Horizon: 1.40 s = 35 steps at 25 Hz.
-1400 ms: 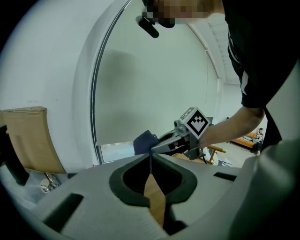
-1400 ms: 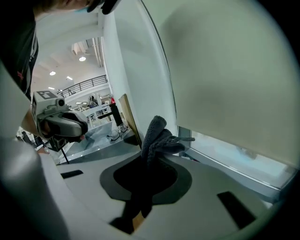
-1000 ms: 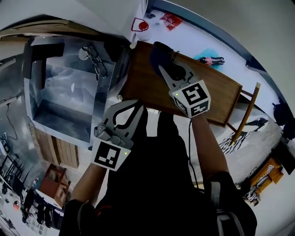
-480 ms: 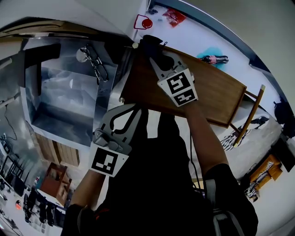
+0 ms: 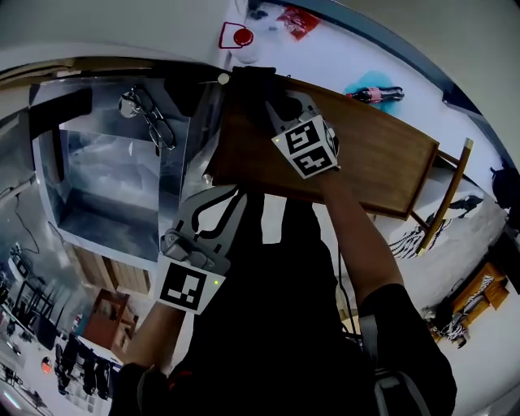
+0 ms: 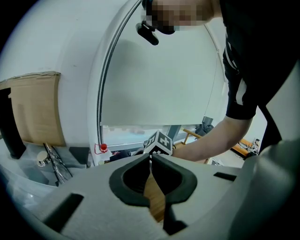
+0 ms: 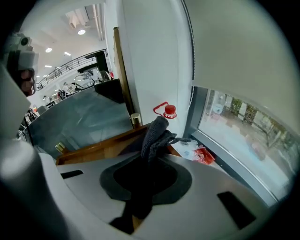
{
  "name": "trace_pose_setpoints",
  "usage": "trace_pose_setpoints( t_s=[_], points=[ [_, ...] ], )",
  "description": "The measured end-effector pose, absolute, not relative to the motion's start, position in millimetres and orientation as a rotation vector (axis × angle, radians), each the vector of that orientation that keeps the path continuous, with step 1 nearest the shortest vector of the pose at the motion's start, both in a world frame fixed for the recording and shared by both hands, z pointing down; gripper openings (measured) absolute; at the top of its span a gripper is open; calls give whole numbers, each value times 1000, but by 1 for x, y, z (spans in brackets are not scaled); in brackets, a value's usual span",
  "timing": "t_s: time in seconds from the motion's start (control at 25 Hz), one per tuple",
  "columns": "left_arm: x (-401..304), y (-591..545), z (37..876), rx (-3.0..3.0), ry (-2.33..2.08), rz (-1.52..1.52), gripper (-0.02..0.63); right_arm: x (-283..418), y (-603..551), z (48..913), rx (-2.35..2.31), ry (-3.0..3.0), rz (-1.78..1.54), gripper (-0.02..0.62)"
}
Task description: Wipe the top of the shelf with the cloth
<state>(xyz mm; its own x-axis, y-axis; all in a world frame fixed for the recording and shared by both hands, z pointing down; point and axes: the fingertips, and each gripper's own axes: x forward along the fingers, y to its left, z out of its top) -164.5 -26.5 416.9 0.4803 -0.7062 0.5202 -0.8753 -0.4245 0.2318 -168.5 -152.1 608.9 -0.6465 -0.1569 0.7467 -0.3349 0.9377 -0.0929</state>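
Note:
The brown wooden shelf top [image 5: 382, 158] runs across the middle of the head view. My right gripper [image 5: 272, 99] is over its far left corner, shut on a dark grey cloth [image 5: 253, 85] that bunches beyond the jaws. In the right gripper view the cloth [image 7: 157, 131] sticks up between the jaws above the wood [image 7: 103, 147]. My left gripper [image 5: 236, 192] hangs at the shelf's near edge, shut with nothing in it; in its own view the left gripper [image 6: 150, 157] has both jaws meeting over wood [image 6: 154, 197].
A metal and glass case [image 5: 106, 162] stands left of the shelf. Beyond it on the white sill are a red-capped container [image 5: 241, 36], a red packet [image 5: 296, 20] and a bottle on something teal [image 5: 375, 89]. A wooden chair [image 5: 451, 195] stands at the right.
My right gripper has slid the cloth across the shelf top toward its far left corner. The left gripper has hardly moved.

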Motion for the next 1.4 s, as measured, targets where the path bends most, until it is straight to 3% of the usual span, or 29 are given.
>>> trace_pose_setpoints(
  t_s=[1.4],
  points=[
    [-2,-66,395,2440,-1109,514,30,71,-191,611,689,-2085,390,41]
  ],
)
